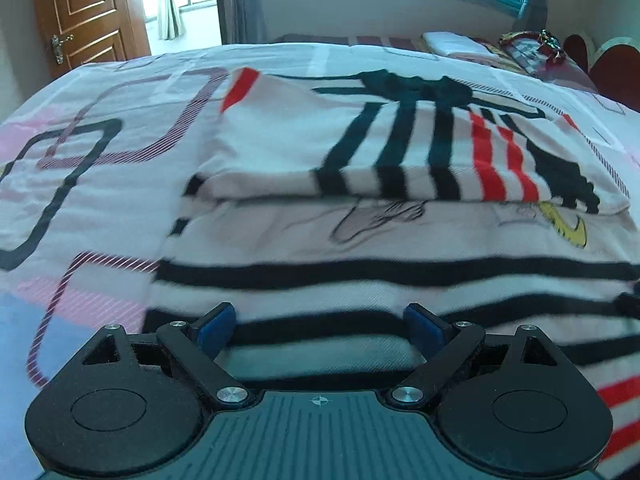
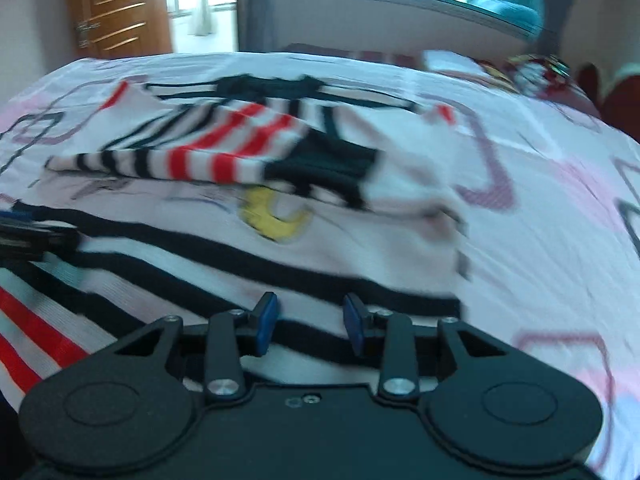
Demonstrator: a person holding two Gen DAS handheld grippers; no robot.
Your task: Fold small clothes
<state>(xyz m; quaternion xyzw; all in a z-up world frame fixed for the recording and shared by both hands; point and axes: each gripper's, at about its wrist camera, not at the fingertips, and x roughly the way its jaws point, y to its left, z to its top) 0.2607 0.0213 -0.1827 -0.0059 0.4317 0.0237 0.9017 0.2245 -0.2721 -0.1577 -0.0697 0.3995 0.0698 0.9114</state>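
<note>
Left gripper (image 1: 318,322) was wide and empty over the striped shirt (image 1: 360,248); right gripper (image 2: 310,322) narrow, empty. Shirt lay on the patterned bedsheet (image 1: 100,208), sleeves folded inward, so both hovered at its near hem, likely for the next fold

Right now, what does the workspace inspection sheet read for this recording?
Surface: bed under pink-and-white patterned sheet.
Job's things: white knit top with black and red stripes, far part folded over.
Clutter: folded bedding at the bed's far end.
Grippers: left gripper open wide; right gripper narrower, jaws apart, nothing pinched; both over the top's near hem.
Cables: nothing seen.
Surroundings: brown wooden door, windows, grey curtains.
</note>
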